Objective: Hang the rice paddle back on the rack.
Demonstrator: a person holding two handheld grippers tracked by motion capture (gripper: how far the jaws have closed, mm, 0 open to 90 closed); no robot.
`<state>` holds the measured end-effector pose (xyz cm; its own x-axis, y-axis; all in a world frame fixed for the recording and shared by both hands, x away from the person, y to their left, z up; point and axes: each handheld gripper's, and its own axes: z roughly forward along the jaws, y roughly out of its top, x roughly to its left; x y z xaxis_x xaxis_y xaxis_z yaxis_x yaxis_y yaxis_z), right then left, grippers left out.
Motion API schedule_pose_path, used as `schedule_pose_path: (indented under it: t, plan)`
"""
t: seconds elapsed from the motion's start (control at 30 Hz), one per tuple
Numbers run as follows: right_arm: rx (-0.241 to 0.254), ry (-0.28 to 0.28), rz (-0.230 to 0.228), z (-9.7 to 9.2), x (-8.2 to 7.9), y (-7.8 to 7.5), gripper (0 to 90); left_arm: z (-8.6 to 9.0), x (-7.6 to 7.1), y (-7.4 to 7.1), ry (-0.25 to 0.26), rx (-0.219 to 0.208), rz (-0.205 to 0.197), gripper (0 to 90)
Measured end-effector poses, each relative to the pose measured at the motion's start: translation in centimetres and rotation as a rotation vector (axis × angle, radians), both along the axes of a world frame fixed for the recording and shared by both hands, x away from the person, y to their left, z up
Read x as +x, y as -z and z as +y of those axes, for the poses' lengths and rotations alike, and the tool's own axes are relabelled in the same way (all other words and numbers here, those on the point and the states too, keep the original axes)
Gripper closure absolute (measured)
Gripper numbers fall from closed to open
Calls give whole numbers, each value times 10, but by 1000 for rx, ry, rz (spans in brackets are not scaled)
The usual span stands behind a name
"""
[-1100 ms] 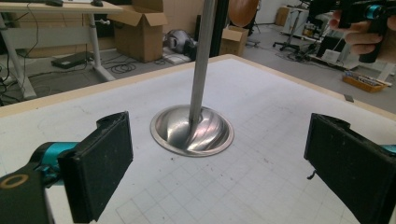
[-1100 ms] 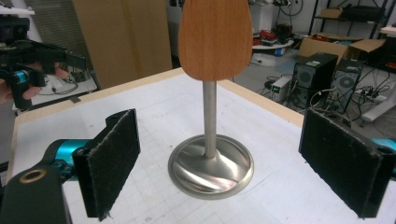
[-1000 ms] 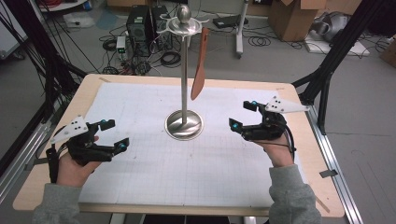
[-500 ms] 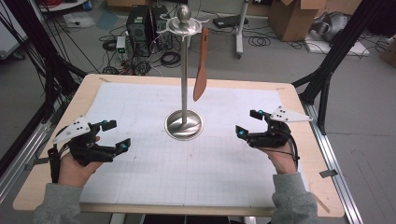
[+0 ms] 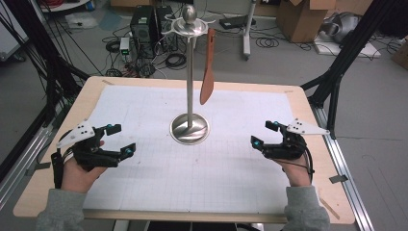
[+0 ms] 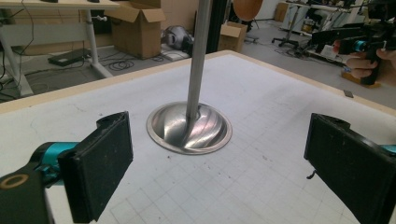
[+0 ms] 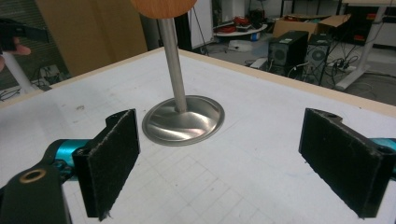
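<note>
Metal stand (image 5: pixel 189 129) at mid-table on the white grid mat (image 5: pixel 202 178), with a wooden spatula (image 5: pixel 208 67) hanging from its top disc beside the pole. Left gripper (image 5: pixel 117 138) and right gripper (image 5: pixel 262 134) rest on the mat on either side of the base, well apart from it, jaws wide and empty.

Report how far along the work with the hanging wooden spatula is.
Done: the wooden spatula hangs from the top of the metal stand, which stands mid-table. In hand: nothing. The left claw and right claw are both open and empty, low over the gridded mat on either side of the stand, apart from it. Left: if more follows, probably taking the spatula off; neither claw is near it yet.
</note>
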<state>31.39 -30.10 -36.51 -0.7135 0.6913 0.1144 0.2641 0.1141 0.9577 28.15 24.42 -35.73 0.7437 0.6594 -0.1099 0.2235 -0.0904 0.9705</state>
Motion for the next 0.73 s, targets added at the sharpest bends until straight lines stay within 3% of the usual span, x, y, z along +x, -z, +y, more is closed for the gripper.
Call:
schedule_pose_path:
  t: [0.23, 0.53, 0.73]
  plan:
    - [-4, 29, 10, -8, -3, 12, 111, -1, 1, 2, -1, 0, 8, 83]
    - [-10, 105, 6, -23, -8, 21, 112, 0, 3, 6, -14, 7, 15, 83]
    - [-27, 112, 8, -32, -10, 26, 112, -1, 4, 5, -18, 12, 13, 83]
